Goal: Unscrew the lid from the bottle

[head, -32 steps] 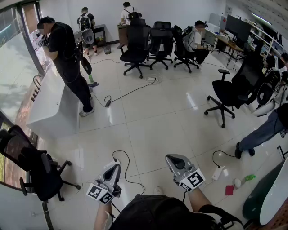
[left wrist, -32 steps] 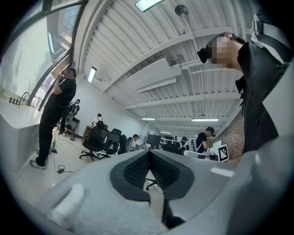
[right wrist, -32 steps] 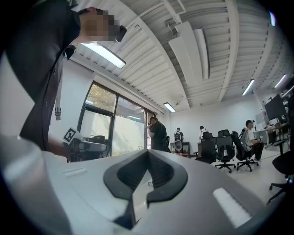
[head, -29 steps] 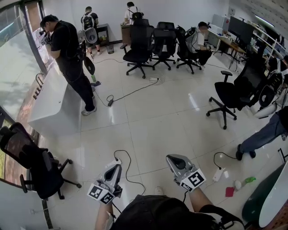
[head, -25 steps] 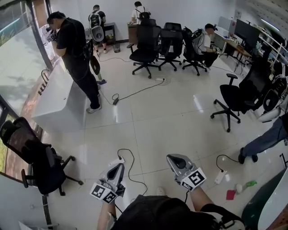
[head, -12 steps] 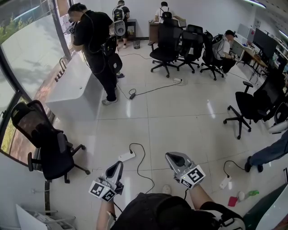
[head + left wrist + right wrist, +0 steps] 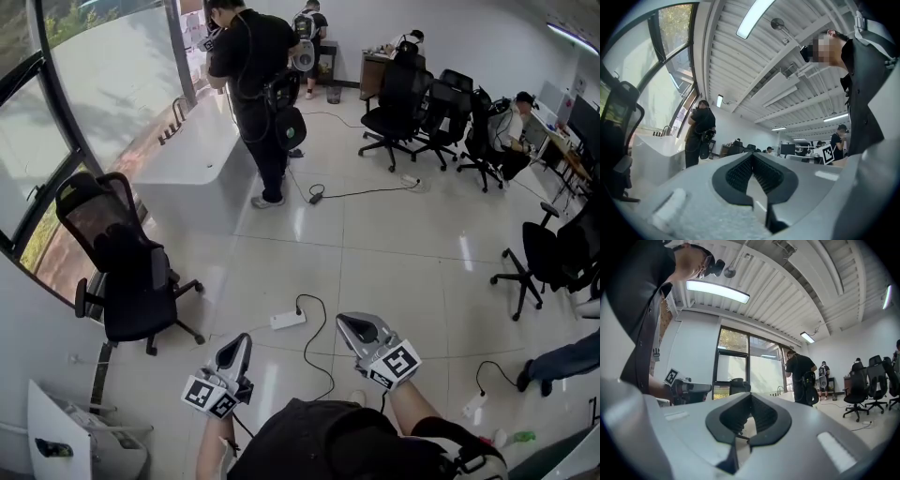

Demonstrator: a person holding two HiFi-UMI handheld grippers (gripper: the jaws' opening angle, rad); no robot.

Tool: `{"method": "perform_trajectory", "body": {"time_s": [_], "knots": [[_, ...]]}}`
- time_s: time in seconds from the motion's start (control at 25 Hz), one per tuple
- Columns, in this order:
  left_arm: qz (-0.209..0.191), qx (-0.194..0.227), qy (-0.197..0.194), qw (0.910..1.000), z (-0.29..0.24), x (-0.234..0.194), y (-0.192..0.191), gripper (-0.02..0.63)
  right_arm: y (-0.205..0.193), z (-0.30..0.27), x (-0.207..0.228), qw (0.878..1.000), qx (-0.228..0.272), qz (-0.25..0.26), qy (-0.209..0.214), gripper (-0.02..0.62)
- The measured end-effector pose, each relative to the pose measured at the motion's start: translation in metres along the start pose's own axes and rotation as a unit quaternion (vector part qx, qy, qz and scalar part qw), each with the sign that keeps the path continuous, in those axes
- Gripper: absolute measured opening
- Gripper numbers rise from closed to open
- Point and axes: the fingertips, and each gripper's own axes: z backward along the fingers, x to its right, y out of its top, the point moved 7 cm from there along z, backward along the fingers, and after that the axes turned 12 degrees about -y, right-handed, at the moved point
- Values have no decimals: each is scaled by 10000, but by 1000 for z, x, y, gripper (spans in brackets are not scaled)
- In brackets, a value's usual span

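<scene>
Tongs in both hands are pointing out over a glossy tiled floor [image 7: 394,272], side by side and roughly level. The left tongs [image 7: 241,340] are pressing their ridged pads together with nothing between them, and the right tongs [image 7: 350,322] are closed and empty in the same way. Just ahead of them a white power strip [image 7: 288,320] is lying on the tiles, its black cable [image 7: 314,352] looping back between the two tongs. Off to the left a black office chair [image 7: 127,272] is standing near the window. Farther away a person in black [image 7: 253,75] is standing against a long white worktop [image 7: 192,150], and more black chairs [image 7: 412,103] are clustering at the far side of the room. At the lower right edge, well apart from both tongs, a small green-and-white thing [image 7: 514,437] is lying on the floor. It may be the bottle, but it is showing too small to tell, lid included.
</scene>
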Motion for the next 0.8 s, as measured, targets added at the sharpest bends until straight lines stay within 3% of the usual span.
{"method": "perform_trajectory", "body": {"time_s": [0.28,0.8], "knots": [[-160,207,857,9960,48,-12,4,3,-1,-29,-37,9986,-21,0,522,5],[-237,419,1490,9877,31,-15,6,3,-1,-79,-3,9917,-11,48,1288,5]]}}
